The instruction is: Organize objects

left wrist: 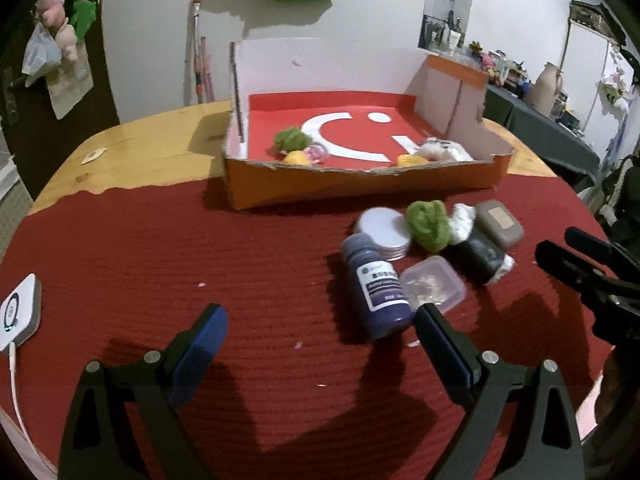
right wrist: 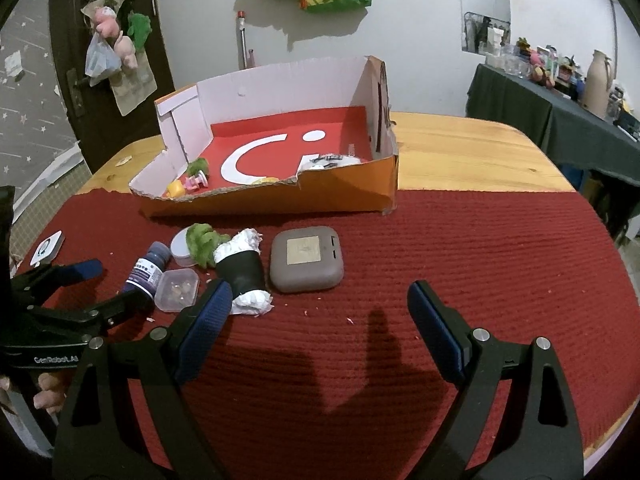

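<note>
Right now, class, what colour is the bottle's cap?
Dark blue cap, clearest in the left wrist view.

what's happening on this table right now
A person holds a hand-held gripper in each hand over a red mat. Both the left hand-held gripper and the right hand-held gripper are open and empty. A cluster of small items waits on the mat: a dark blue bottle, a clear plastic box, a round tin, a green fuzzy ball and a grey-brown case. A few bits already lie in the orange cardboard box.
</note>
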